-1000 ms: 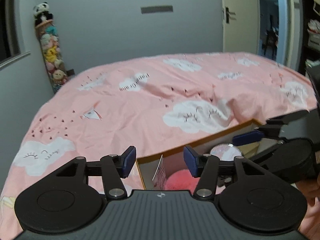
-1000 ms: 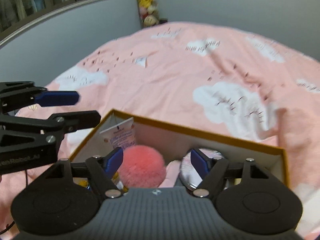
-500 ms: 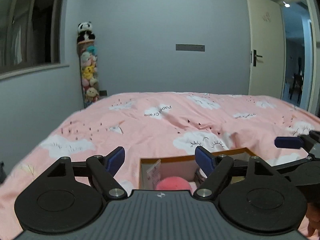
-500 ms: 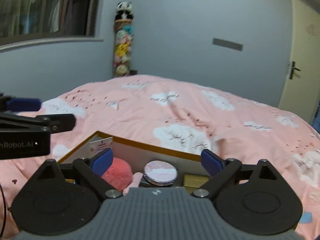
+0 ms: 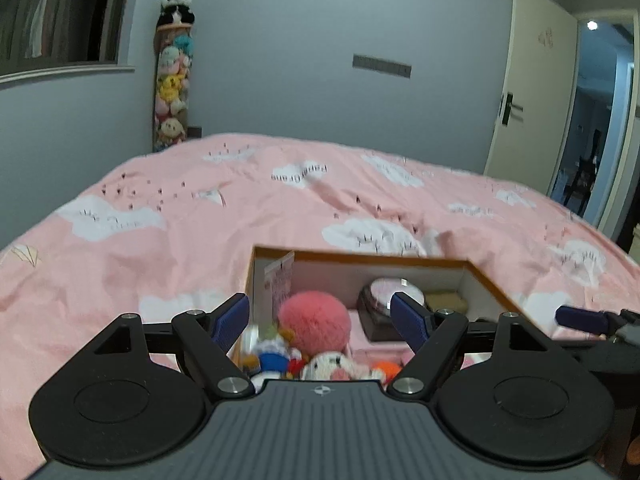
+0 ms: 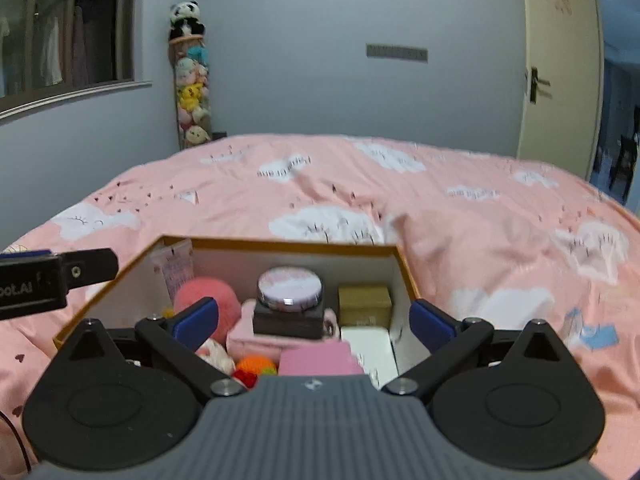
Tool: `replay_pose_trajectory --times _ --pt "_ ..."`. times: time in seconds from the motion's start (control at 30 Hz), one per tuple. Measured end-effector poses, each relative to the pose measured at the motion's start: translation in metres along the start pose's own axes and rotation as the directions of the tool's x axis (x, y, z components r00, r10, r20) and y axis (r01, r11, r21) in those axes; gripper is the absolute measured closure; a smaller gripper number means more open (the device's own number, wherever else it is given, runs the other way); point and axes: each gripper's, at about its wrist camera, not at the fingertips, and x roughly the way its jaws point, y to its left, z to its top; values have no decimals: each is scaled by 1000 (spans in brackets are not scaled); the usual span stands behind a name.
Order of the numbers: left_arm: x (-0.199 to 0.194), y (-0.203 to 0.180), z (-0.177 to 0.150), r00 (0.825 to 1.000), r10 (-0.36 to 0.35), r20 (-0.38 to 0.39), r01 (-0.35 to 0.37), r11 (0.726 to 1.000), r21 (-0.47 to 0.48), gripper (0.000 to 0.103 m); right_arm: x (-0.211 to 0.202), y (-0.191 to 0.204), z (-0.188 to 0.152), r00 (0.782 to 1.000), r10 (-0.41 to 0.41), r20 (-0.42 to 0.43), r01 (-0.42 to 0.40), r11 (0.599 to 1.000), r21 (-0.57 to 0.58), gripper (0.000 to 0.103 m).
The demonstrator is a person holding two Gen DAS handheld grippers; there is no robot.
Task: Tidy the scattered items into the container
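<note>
**Hovering over a box that's already packed**

Both grippers hang at the near edge of the open box [image 6: 280, 246] sitting on the pink cloud-print bed [image 6: 440, 200]. The left gripper [image 5: 320, 318] has its jaws wide apart, nothing between the pads. The right gripper [image 6: 314, 318] is still opening, also empty. Inside the box: a fluffy pink ball [image 6: 206, 294] at the left, a round tin [image 6: 289, 285] on a dark block in the middle, a small gold box [image 6: 364, 300] at the right, and knitted toys [image 5: 320, 364] near the front.
</note>
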Motion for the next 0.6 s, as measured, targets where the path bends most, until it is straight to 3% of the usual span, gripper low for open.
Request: replay_pose_trajectory --times 0.23,0.6 --pt "10 -2 -15 998 5 -56 -6 1000 -9 11 1 -14 -14 999 -36 -13 36 996 76 1" --pt "23 -6 -28 994 34 -99 -31 999 25 11 7 -7 -30 999 -34 -17 34 999 -4 1"
